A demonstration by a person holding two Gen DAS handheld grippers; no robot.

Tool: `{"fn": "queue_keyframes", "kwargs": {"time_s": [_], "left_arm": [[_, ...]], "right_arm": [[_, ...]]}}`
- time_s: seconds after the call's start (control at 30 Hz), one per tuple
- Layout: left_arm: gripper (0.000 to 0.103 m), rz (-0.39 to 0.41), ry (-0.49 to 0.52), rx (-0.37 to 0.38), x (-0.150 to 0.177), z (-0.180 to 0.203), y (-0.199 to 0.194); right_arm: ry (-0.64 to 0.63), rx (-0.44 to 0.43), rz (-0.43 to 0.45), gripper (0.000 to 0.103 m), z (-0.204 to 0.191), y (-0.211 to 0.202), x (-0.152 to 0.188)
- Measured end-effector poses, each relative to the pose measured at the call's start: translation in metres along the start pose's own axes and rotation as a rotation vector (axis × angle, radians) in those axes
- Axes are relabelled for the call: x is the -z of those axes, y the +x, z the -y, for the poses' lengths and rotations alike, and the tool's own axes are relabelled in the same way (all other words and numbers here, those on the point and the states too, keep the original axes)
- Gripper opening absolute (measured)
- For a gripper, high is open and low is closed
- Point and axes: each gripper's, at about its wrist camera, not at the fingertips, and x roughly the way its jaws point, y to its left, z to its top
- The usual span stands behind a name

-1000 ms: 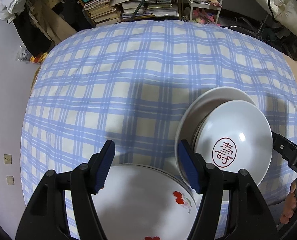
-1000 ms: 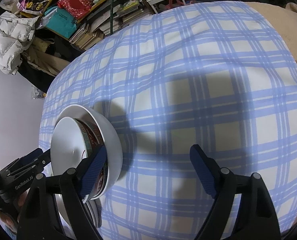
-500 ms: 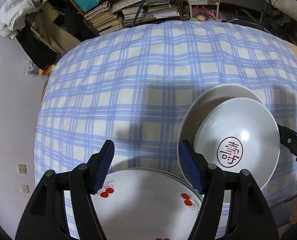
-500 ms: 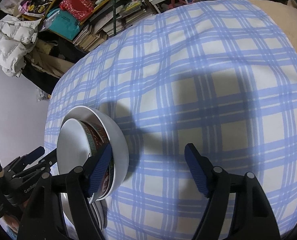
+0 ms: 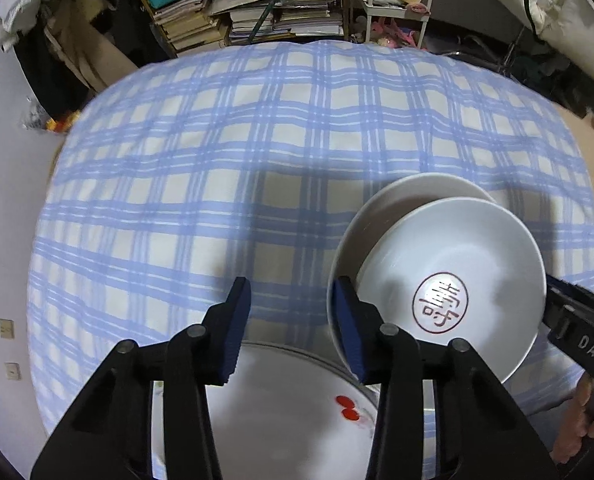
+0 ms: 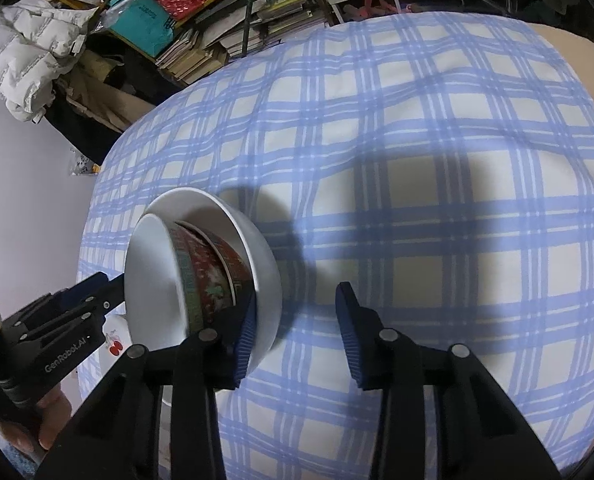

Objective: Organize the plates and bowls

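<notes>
Nearest the lens, the left gripper (image 5: pixel 293 328) hangs over the cherry-print plate (image 5: pixel 281 420), which lies flat on the plaid cloth (image 5: pixel 217 200) at the near edge. Its fingers (image 5: pixel 239 320) have just been closing, yet nothing sits between them; they stand partly drawn in and empty. One finger overlaps the rim of the outer white bowl (image 5: pixel 397 200), and whether it touches cannot be told.

The right gripper (image 6: pixel 297 320) mirrors this from the other side of the stack. Its fingers (image 6: pixel 347 320) have also just been closing on nothing but cloth, with the nearer one right against the outer bowl's wall.

Just beyond, the bowls stand nested. The seal bowl (image 5: pixel 457 280) sits innermost, above a red patterned bowl (image 6: pixel 205 280), inside the outer white bowl. The red seal, upright half a second ago, now lies on its side, and the seal bowl's rim is blurred in the right wrist view. It has turned in its nest.

That suggests the bowl is let go and settling. The bowl stack looks complete, and the plate probably comes next.

Behind the cloth, bookshelves (image 5: pixel 257 12) and a white puffer jacket (image 6: pixel 29 56) fill the background.
</notes>
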Motion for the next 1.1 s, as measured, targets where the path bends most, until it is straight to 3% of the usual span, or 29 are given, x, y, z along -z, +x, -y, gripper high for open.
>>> {"fn": "queue_keyframes", "kwargs": {"time_s": [0.1, 0.2, 0.23, 0.27, 0.33, 0.37, 1.1], "left_arm": [[0.039, -0.010, -0.031, 0.044, -0.001, -0.007, 0.003], [0.036, -0.013, -0.047, 0.074, -0.001, -0.009, 0.004], [0.027, -0.014, -0.039, 0.078, -0.001, -0.007, 0.004], [0.022, -0.017, -0.032, 0.085, 0.000, -0.005, 0.006], [0.004, -0.021, -0.033, 0.126, 0.001, -0.003, 0.009], [0.002, -0.020, -0.041, 0.140, 0.001, -0.003, 0.011], [0.002, -0.035, -0.140, 0.170, 0.000, -0.013, 0.016]], "right_arm": [[0.004, 0.008, 0.003, 0.041, -0.003, 0.001, -0.001], [0.002, -0.004, 0.002, 0.020, -0.010, 0.003, -0.002], [-0.006, -0.008, 0.002, 0.010, -0.015, 0.004, -0.002], [-0.016, 0.008, 0.006, 0.010, -0.019, 0.004, -0.002], [-0.032, 0.038, 0.017, 0.011, -0.026, 0.004, 0.000], [-0.035, 0.046, 0.020, 0.011, -0.027, 0.003, 0.000], [-0.018, 0.070, 0.029, 0.011, -0.033, 0.003, 0.002]]}}
